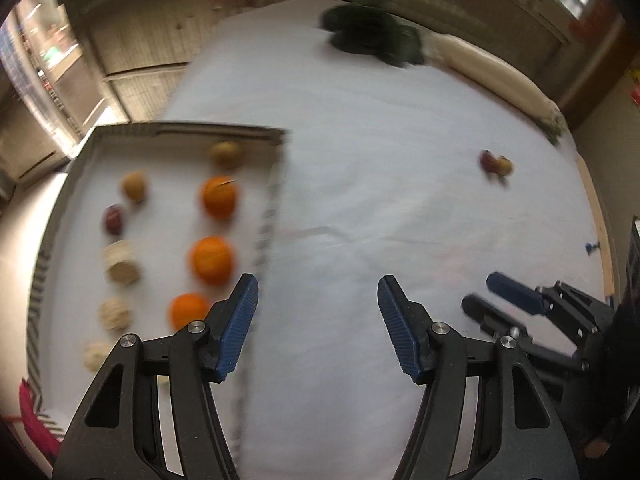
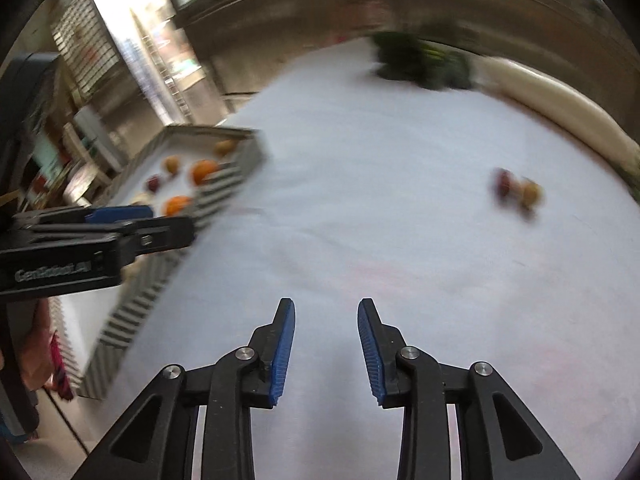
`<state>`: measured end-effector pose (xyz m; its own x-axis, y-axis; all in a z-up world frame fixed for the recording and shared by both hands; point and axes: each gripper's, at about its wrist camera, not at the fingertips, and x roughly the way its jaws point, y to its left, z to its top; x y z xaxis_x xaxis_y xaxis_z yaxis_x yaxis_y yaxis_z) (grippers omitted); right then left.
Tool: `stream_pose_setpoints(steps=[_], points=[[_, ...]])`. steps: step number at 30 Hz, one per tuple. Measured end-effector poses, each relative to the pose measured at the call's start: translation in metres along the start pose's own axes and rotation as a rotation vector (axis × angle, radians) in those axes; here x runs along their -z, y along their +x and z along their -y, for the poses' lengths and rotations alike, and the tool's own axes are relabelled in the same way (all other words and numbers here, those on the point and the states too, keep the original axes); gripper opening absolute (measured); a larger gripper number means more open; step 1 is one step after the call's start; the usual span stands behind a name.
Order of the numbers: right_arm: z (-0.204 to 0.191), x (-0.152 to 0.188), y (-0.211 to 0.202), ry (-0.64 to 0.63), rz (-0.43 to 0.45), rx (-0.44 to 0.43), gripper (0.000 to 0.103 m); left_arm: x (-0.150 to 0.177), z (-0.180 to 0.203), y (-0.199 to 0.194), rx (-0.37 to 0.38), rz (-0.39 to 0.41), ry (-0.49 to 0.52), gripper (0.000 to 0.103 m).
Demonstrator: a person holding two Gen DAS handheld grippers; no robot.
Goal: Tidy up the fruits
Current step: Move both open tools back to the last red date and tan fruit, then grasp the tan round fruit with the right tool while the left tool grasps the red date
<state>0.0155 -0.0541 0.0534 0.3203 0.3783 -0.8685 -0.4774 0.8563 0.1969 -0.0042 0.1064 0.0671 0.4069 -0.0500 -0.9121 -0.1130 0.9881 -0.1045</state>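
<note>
A shallow tray (image 1: 180,130) with striped sides lies at the left on the white cloth. It holds three oranges (image 1: 211,260) in a row, two brownish fruits (image 1: 134,186), a dark red fruit (image 1: 114,219) and several pale round pieces (image 1: 122,266). Out on the cloth to the far right lie a dark red fruit (image 1: 486,160) (image 2: 503,184) and a yellowish fruit (image 1: 505,166) (image 2: 531,194), side by side. My left gripper (image 1: 318,282) (image 2: 172,222) hangs open beside the tray's right wall, holding nothing. My right gripper (image 2: 326,304) (image 1: 480,290) is open over bare cloth, holding nothing.
A dark green leafy heap (image 1: 372,36) (image 2: 420,60) sits at the far end of the cloth. A cream roll (image 1: 492,76) runs along the far right border. The wooden table edge (image 1: 600,216) shows at right. Something pink (image 1: 36,420) lies by the tray's near left corner.
</note>
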Motion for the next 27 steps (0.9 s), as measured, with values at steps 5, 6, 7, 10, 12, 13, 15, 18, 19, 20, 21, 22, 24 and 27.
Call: stream_pose_setpoints(steps=[5,6,7,10,12,13,15,18,19,20,21,22,24,27], points=[[0.065,-0.01,-0.008,0.087,0.037,0.076,0.032,-0.019,0.039,0.014,0.035,-0.014,0.058,0.063],[0.075,-0.015,-0.008,0.096,0.044,0.083,0.033,-0.024,0.046,0.017,0.042,-0.016,0.067,0.063],[0.083,-0.018,-0.009,0.1,0.049,0.086,0.033,-0.027,0.052,0.019,0.046,-0.017,0.073,0.063],[0.106,-0.031,-0.002,0.095,0.058,0.102,0.033,-0.038,0.069,0.027,0.062,-0.025,0.092,0.063],[0.116,-0.039,0.003,0.084,0.064,0.101,0.033,-0.044,0.078,0.031,0.073,-0.031,0.099,0.063],[0.12,-0.044,0.007,0.077,0.066,0.105,0.033,-0.047,0.083,0.033,0.079,-0.033,0.103,0.063],[0.126,-0.049,0.012,0.066,0.066,0.104,0.033,-0.054,0.091,0.037,0.09,-0.035,0.112,0.063],[0.132,-0.059,0.021,0.041,0.065,0.085,0.033,-0.064,0.102,0.046,0.102,-0.042,0.117,0.063],[0.133,-0.062,0.024,0.032,0.065,0.08,0.033,-0.067,0.104,0.05,0.106,-0.047,0.118,0.063],[0.134,-0.065,0.026,0.023,0.066,0.076,0.033,-0.07,0.108,0.054,0.111,-0.052,0.119,0.063],[0.135,-0.067,0.029,0.017,0.067,0.072,0.033,-0.073,0.111,0.057,0.115,-0.055,0.121,0.063],[0.136,-0.069,0.03,0.016,0.069,0.066,0.03,-0.076,0.114,0.061,0.118,-0.059,0.123,0.063],[0.139,-0.071,0.033,0.016,0.073,0.05,0.022,-0.082,0.121,0.068,0.118,-0.064,0.135,0.063],[0.146,-0.071,0.032,0.022,0.086,0.042,0.022,-0.09,0.132,0.08,0.122,-0.075,0.148,0.063]])
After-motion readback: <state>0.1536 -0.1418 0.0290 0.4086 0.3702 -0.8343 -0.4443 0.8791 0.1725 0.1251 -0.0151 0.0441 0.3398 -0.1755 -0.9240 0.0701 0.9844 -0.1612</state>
